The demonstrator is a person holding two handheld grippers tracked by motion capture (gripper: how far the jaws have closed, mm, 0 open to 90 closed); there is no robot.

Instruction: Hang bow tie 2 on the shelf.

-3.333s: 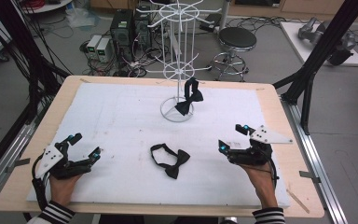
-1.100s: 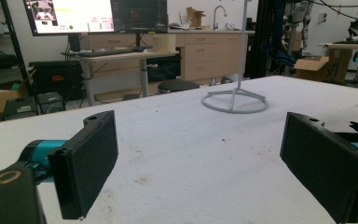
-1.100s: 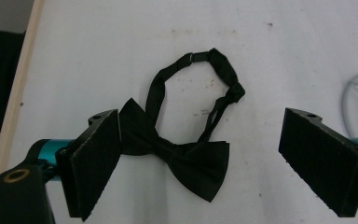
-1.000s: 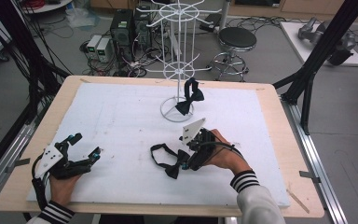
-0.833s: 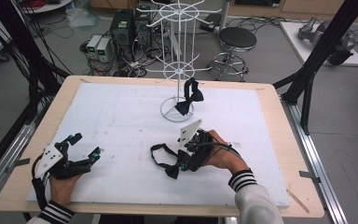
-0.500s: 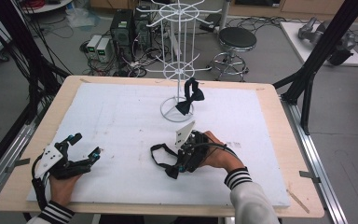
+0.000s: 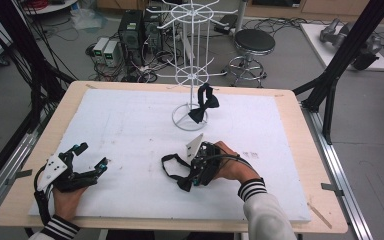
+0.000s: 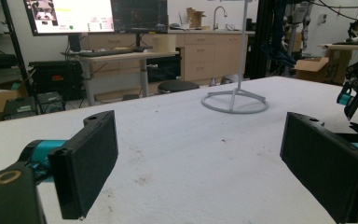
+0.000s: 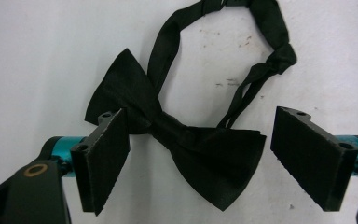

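Right gripper [image 9: 200,163] now down over the near bow tie [image 9: 182,144], jaws apart but just closing around its knot, not yet clamped; pickup seems imminent.

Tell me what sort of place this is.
Probably a lab or workshop: computer towers and cables sit on the floor behind the table, and monitors stand on a desk by cabinets.
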